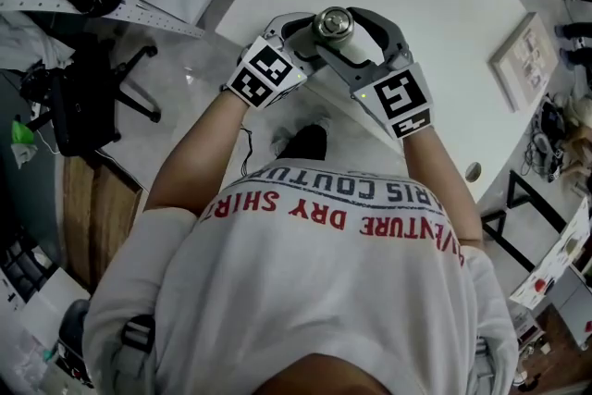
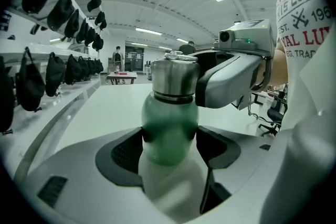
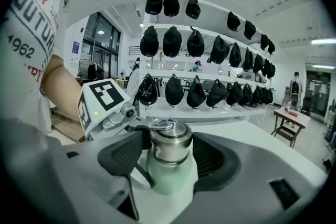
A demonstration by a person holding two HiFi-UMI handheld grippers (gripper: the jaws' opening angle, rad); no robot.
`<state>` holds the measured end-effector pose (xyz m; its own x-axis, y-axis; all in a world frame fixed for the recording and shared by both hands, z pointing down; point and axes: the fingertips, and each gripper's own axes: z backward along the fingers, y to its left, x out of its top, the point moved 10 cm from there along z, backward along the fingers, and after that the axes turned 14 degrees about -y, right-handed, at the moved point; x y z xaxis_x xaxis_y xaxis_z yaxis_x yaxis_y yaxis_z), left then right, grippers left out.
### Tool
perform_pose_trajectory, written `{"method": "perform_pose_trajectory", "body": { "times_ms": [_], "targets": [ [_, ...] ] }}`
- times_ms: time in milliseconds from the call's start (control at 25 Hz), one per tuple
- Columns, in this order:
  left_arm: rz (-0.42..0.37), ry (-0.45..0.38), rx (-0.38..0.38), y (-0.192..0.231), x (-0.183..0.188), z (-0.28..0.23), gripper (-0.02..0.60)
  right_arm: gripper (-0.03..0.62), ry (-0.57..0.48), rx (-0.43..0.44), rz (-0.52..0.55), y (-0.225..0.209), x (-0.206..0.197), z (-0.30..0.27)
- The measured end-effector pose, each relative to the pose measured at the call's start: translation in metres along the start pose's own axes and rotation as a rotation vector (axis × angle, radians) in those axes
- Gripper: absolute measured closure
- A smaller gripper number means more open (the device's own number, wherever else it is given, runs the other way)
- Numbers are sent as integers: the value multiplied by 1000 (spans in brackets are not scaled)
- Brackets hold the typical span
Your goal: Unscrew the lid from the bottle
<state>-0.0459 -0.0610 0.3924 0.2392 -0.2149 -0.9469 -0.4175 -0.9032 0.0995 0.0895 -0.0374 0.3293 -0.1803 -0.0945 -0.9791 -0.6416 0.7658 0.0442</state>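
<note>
2 grippers, 1 bottle, 1 lid. Left gripper [image 2: 169,145] is clamped on the green bottle [image 2: 169,118], mid-body, held up over the white table [image 1: 416,14]. Right gripper [image 3: 169,153] has its jaws spread wide either side of the steel lid [image 3: 169,140], pads not pressing. Lid's on the bottle.

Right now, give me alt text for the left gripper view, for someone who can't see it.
The left hand-held gripper clamps the green body of a bottle with a steel lid, held upright. The right hand-held gripper reaches in from the right at lid height; behind are a white table and rows of black caps.
</note>
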Motion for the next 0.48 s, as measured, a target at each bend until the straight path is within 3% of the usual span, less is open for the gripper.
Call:
{"method": "perform_pose_trajectory", "body": {
  "times_ms": [200,480],
  "targets": [
    [16,-1,64,-7,-1,-1,247,328,-27,-75,2,0,0,1],
    [28,2,99,-10,-2,-2,247,342,-23,-60,2,-1,0,1]
  ]
}}
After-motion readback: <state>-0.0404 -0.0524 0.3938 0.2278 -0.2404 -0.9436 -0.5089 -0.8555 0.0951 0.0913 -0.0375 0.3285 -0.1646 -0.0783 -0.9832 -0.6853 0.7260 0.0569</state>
